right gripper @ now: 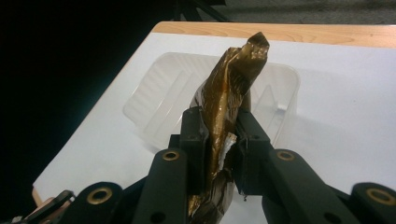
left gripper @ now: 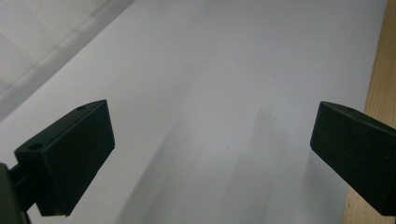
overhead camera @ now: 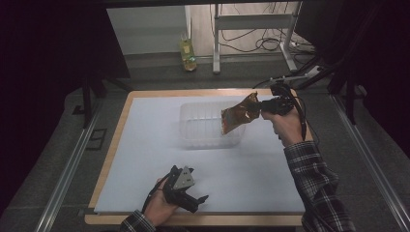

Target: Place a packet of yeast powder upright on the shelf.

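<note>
Nearest the camera, at the near left of the table (overhead camera: 121,145), the left claw (overhead camera: 196,202) rests low over the surface in a hand (overhead camera: 157,205), a grey three-cornered plate on its matte black body; in the left gripper view its two blocky, flat-faced black jaws stand wide apart with nothing between them, above a smooth pale sheet (left gripper: 210,93) that covers the wooden top, whose light grain shows as a strip along the edge. Farther off, toward the middle of the table, sits a clear plastic tray (overhead camera: 203,128), rectangular with rounded corners and ribbed, glossy thin walls. Just right of it, raised above the tray's right end, hangs a crumpled snack bag (overhead camera: 240,113) of shiny golden-brown foil, creased and twisted, with a silvery inner face showing at a tear. The right claw (overhead camera: 261,107), held by a hand (overhead camera: 285,125) in a plaid sleeve (overhead camera: 316,188), is clamped on the bag's end: in the right gripper view the black pads (right gripper: 194,135) press the foil (right gripper: 229,98) flat from both sides.
</note>
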Demonstrator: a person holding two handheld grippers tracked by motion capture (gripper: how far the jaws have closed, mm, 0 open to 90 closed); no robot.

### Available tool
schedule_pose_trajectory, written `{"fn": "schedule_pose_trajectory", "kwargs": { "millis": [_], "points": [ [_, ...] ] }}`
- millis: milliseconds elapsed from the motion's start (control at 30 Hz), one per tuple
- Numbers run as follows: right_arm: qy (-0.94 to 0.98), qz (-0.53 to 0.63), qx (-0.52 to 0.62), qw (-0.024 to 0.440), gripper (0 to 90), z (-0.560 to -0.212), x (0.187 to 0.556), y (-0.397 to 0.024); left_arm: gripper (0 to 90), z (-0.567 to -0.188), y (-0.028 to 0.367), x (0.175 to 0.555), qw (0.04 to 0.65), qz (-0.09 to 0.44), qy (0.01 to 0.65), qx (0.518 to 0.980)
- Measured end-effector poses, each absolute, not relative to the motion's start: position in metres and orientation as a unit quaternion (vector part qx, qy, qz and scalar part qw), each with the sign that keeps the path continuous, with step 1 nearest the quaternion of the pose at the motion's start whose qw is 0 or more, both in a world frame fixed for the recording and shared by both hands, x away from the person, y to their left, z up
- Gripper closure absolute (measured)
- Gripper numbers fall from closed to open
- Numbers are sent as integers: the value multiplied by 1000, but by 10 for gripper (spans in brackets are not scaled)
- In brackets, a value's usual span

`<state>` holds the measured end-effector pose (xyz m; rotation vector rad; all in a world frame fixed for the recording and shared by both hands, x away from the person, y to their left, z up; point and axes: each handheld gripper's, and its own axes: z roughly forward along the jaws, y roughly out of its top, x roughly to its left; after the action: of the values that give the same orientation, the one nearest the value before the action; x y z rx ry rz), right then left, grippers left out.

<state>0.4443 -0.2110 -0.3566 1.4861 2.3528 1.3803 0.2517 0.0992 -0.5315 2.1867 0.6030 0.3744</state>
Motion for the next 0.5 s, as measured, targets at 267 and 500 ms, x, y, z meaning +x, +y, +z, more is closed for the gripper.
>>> {"fn": "schedule_pose_trajectory", "kwargs": {
  "millis": [267, 500],
  "points": [
    [763, 429, 484, 20, 759, -361, 458, -200, 0, -531, 99, 251, 411, 150, 237, 867],
    [767, 418, 486, 18, 759, -367, 465, -190, 0, -531, 98, 251, 413, 151, 236, 867]
  ]
}}
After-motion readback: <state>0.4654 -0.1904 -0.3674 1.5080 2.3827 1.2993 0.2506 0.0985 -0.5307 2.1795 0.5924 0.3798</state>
